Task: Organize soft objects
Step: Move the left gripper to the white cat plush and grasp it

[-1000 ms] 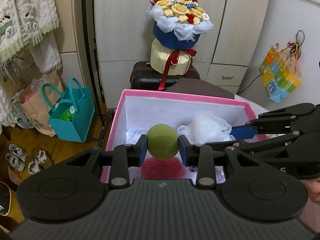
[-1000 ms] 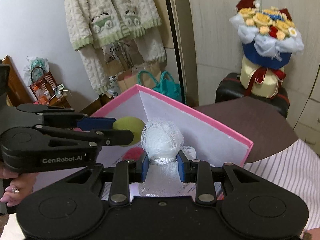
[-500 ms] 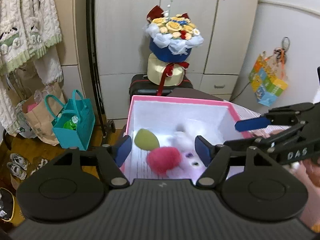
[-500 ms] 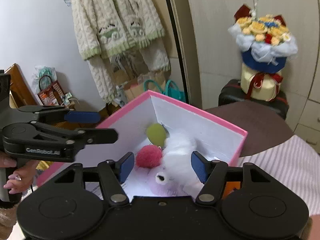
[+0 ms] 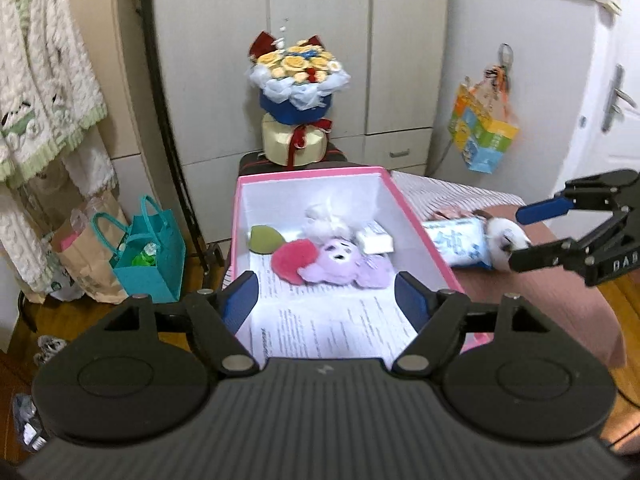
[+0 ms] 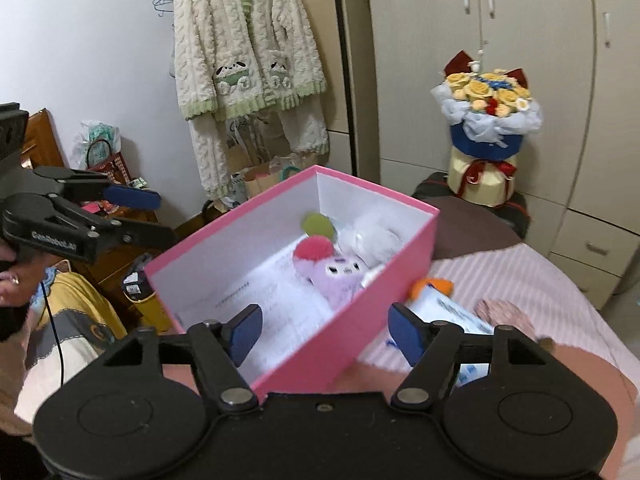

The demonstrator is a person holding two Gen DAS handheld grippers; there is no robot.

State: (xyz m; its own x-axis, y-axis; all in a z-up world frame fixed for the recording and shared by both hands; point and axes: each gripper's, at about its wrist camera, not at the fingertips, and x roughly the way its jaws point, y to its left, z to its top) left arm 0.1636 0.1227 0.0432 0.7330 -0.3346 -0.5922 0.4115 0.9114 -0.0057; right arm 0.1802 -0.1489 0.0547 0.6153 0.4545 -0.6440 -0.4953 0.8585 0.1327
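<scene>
While both tongs [image 5: 327,296] [image 6: 327,334] gape wide, empty, pink box [image 5: 416,236] sits on striped bedcover [image 6: 532,280]; cream wardrobe [image 5: 320,40] behind

left tool [image 6: 136,216] reads GenRobot.AI (partly blurred)

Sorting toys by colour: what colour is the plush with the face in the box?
Pale lilac: the plush lies in the pink box; clearest in the left wrist view.

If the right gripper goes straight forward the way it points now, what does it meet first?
Probably the pink box: its near corner lies between the open fingers of the right gripper, and the blue-and-white packet sits just right of that line. Depth is hard to judge in this fisheye view.
</scene>
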